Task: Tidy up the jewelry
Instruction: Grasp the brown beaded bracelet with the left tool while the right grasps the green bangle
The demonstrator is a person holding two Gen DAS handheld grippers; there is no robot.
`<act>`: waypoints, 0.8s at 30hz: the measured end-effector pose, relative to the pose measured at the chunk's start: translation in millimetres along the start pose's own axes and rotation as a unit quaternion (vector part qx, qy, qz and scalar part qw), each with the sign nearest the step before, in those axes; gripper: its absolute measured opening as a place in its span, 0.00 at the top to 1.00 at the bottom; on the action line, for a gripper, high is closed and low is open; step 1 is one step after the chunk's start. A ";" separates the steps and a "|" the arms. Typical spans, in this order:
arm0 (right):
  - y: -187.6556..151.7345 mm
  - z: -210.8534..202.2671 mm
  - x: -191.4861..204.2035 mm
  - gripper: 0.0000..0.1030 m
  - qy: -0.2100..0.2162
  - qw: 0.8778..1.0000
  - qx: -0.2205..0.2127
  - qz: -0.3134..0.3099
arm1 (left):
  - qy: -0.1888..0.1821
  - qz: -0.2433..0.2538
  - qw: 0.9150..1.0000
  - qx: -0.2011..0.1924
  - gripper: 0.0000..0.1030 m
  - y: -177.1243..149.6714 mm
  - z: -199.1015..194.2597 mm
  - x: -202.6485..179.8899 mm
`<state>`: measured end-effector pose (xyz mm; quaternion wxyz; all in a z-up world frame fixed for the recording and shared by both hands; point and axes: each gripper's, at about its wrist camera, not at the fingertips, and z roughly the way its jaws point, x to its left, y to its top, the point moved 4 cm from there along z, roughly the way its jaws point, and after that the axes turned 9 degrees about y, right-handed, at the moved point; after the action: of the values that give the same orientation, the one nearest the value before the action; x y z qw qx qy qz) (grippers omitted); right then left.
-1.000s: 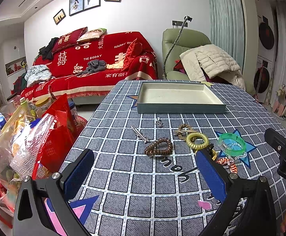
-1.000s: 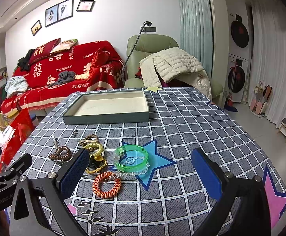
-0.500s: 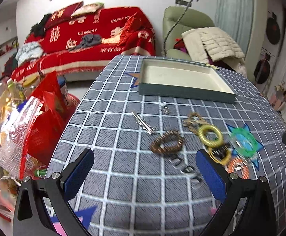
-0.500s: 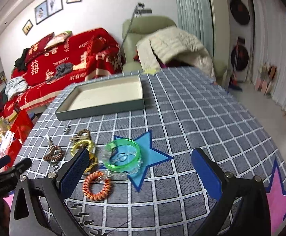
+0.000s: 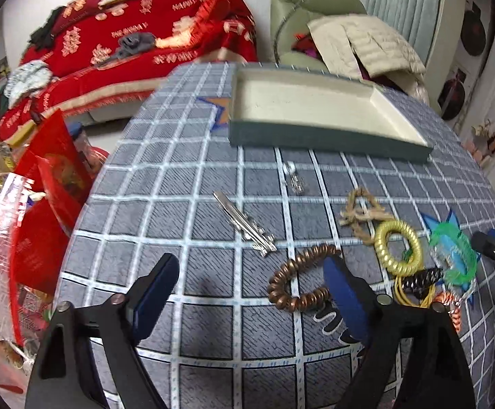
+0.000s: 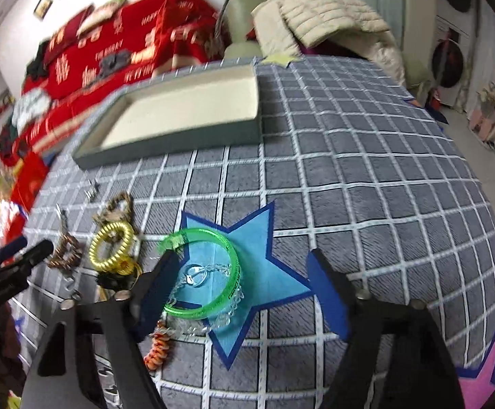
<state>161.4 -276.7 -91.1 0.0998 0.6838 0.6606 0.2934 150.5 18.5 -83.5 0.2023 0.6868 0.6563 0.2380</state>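
The jewelry lies loose on the checked tablecloth in front of a grey tray (image 5: 329,136) with a cream inside. My left gripper (image 5: 251,293) is open low over the cloth. A brown coil bracelet (image 5: 283,294) lies against its right finger (image 5: 346,301). Beyond it are a silver hair clip (image 5: 244,226) and a yellow coil tie (image 5: 397,247). My right gripper (image 6: 244,291) hangs over the green bangle (image 6: 230,255) and its jaws are closing. The left finger (image 6: 159,289) covers the bangle's left rim; the right finger stands well clear of it. A clear bead bracelet (image 6: 196,272) lies inside the bangle.
A braided rope bracelet (image 5: 361,213), a small silver piece (image 5: 293,177) and an orange coil tie (image 6: 159,344) also lie on the cloth. Red bags (image 5: 53,184) stand past the table's left edge. A red sofa and a green armchair are behind the table.
Both grippers have come forward and down towards the jewelry and now point more steeply at the table. The jaws of both stand narrower than before.
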 end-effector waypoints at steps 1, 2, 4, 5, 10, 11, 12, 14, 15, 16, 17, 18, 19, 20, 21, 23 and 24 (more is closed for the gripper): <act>0.3 5.8 0.0 0.42 0.001 1.000 0.011 -0.002 | -0.001 0.001 1.000 0.004 0.02 -1.4 2.7 -1.3; 0.5 10.9 -0.4 0.44 0.002 1.000 0.019 -0.003 | -0.001 0.002 1.000 0.007 0.08 -2.8 4.0 -2.4; 1.0 19.2 -2.9 0.52 0.000 1.000 0.031 -0.003 | -0.002 0.010 1.000 0.014 0.08 -5.6 6.6 -5.6; 0.2 22.5 -3.4 0.54 0.002 0.999 0.037 -0.002 | 0.001 0.014 1.000 0.013 0.09 -6.8 6.3 -7.4; 2.1 21.9 -2.8 0.81 0.017 0.999 0.038 0.000 | 0.007 0.043 0.999 0.002 0.37 -10.4 6.2 -18.2; 2.9 21.3 -2.0 0.85 0.018 0.999 0.036 -0.001 | -0.002 0.046 0.999 -0.002 0.60 -10.8 4.0 -21.3; 3.7 21.1 -1.2 0.91 0.017 0.999 0.034 -0.002 | -0.002 0.053 0.999 -0.004 0.63 -10.8 2.8 -24.0; 5.8 18.7 -0.1 0.90 0.019 0.999 0.030 -0.004 | -0.008 0.056 0.998 -0.004 0.68 -10.9 1.4 -26.7; 6.9 16.4 -0.1 0.90 0.022 0.999 0.026 -0.004 | -0.021 0.051 0.998 0.000 0.68 -10.9 0.2 -26.4; 8.9 12.7 -0.4 0.91 0.026 0.999 0.020 -0.003 | -0.035 0.042 0.998 0.001 0.68 -10.4 -2.0 -25.3; 10.9 9.7 -0.9 0.91 0.031 0.999 0.017 -0.001 | -0.042 0.037 0.998 0.000 0.68 -9.4 -3.9 -24.1; 10.9 6.8 -1.0 0.91 0.035 0.999 0.014 0.002 | -0.046 0.034 0.998 -0.002 0.68 -8.4 -6.0 -23.0; 13.8 3.2 -2.1 0.90 0.043 0.999 0.009 0.008 | -0.051 0.030 0.998 -0.003 0.68 -7.0 -8.8 -22.0; 16.1 0.2 -3.2 0.90 0.049 0.999 0.006 0.013 | -0.056 0.026 0.998 -0.004 0.68 -5.4 -11.5 -21.5; 18.9 -2.5 -3.5 0.90 0.054 0.998 0.002 0.017 | -0.064 0.021 0.998 -0.005 0.68 -2.3 -15.5 -20.3; 26.6 -8.8 -3.8 0.90 0.065 0.998 -0.005 0.023 | -0.070 0.018 0.997 -0.008 0.68 3.6 -21.2 -18.8; 31.4 -11.3 -3.3 0.91 0.070 0.997 -0.009 0.025 | -0.070 0.018 0.997 -0.013 0.68 8.6 -25.2 -18.2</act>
<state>182.1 -286.2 -66.4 0.0523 0.6772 0.6457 0.3489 142.0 -1.0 -59.3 0.2525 0.7110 0.6247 0.2012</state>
